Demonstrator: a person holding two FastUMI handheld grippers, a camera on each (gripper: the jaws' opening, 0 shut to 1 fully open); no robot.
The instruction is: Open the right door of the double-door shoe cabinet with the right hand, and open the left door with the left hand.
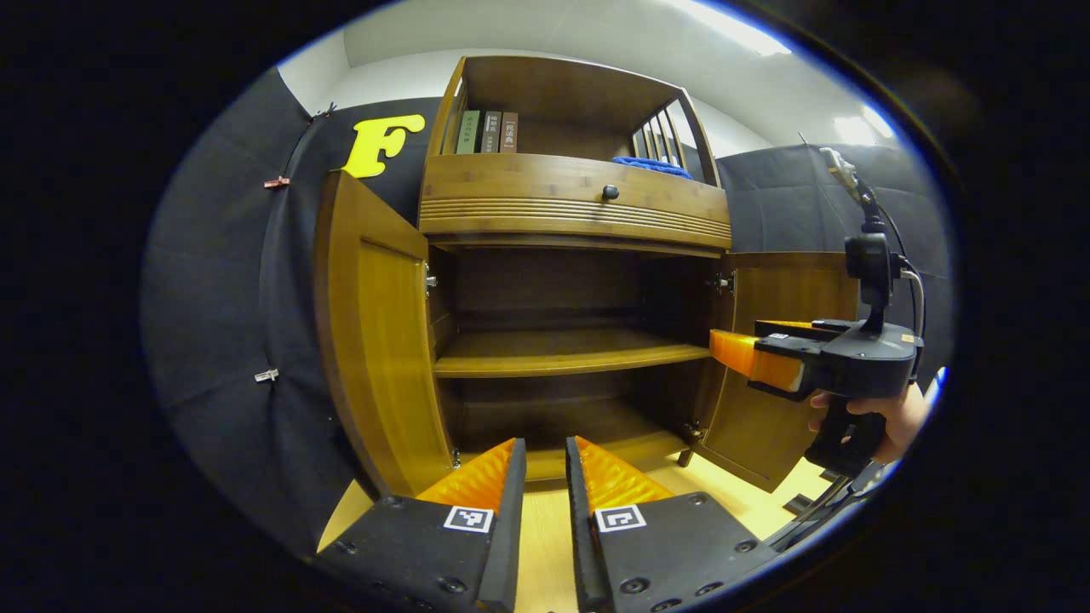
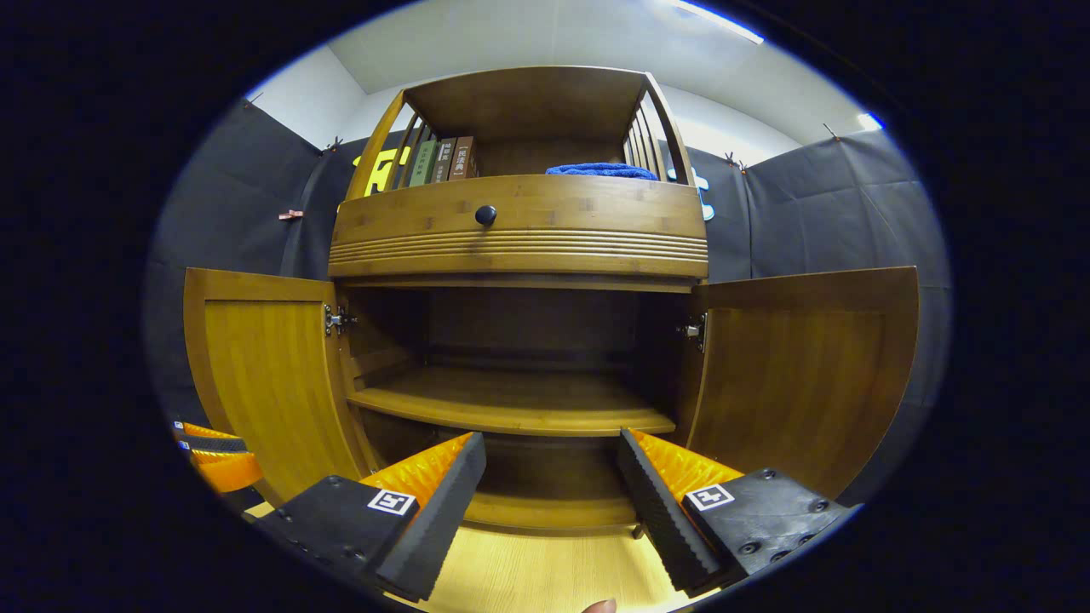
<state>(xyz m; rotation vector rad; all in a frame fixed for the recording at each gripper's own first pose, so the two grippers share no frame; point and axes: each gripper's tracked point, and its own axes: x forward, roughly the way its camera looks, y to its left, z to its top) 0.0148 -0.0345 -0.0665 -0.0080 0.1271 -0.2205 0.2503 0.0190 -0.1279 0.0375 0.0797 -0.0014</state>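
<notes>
Left door (image 2: 255,375): swung fully open, left of the shoe cabinet (image 2: 519,230).
Left gripper (image 1: 545,477): jaws nearly closed, holding nothing.
Right gripper (image 2: 549,477): jaws wide apart, empty.
Right door (image 2: 800,375): swung fully open, far right.
Progress: both doors look open; nothing apparently remains.

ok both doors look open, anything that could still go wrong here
The right gripper hangs close to the open right door; a careless pull back might knock it. The left door stands wide beside the left gripper, so a sideways swing could bump it.
</notes>
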